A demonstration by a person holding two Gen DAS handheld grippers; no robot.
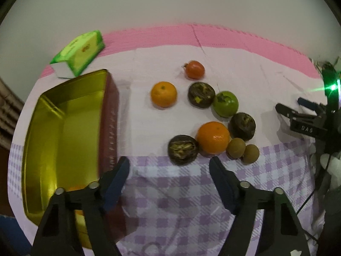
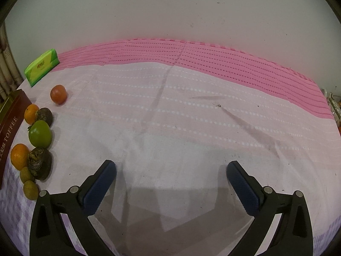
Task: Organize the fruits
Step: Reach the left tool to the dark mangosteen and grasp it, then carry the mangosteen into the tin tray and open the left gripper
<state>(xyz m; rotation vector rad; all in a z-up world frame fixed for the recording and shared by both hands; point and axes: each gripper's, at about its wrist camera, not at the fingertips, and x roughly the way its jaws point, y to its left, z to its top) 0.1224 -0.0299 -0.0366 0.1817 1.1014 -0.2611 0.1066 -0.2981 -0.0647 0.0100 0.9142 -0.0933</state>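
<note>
Gold tin (image 1: 64,132) lies left of the fruit cluster, an orange shape already inside by its near wall. Our left claw (image 1: 169,168) hangs released over the cloth just short of the dark fruit (image 1: 183,149); our right claw (image 2: 171,170) gapes empty, well right of the tin. We risk nudging the touching orange (image 1: 213,137), sending its round neighbours rolling.

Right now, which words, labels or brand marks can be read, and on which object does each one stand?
"TOFFEE": on the dark red side of the tin box; the characters beside it are cut off.
"DAS", roughly: on the right gripper body, blurred.
Green tissue pack: logo and print too small to read.
</note>
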